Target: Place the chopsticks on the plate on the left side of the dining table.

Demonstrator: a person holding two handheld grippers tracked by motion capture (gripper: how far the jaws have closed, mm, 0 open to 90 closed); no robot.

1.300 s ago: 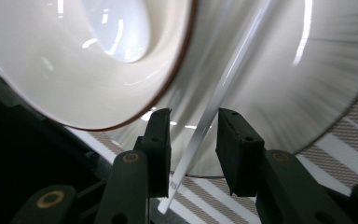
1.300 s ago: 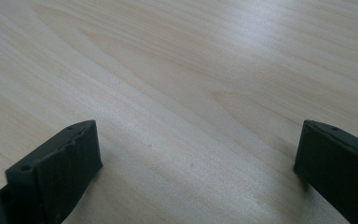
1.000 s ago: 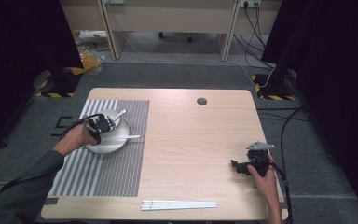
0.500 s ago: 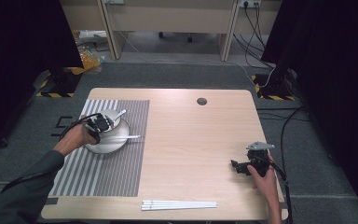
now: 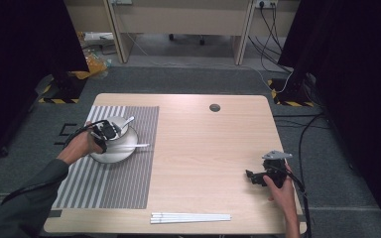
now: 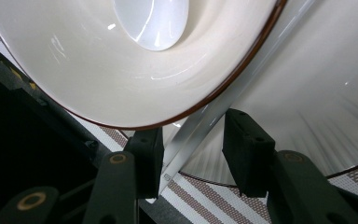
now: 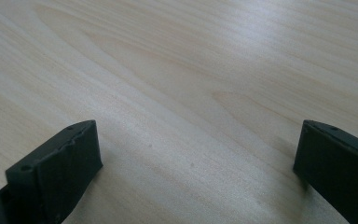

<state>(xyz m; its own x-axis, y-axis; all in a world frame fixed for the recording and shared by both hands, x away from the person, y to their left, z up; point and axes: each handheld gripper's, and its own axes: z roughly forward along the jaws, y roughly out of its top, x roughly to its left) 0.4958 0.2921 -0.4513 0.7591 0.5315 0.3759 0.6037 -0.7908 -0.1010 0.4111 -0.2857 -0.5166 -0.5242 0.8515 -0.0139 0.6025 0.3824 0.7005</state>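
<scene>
Chopsticks [image 5: 191,217] lying at the table's [image 5: 203,144] near edge. Right gripper [image 5: 256,177] resting near the right edge, jaws standing wide apart over bare wood. Left gripper [image 6: 189,156] hovering at the plate [image 5: 110,156] on the striped mat [image 5: 104,183], jaws just opening, a white chopstick [image 6: 223,100] loose between them, bowl [image 6: 121,70] with spoon [image 6: 151,21] beyond.

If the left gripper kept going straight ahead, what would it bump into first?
Probably the bowl: the left gripper points right at its rim, with a white stick lying between its just-opening jaws.
</scene>
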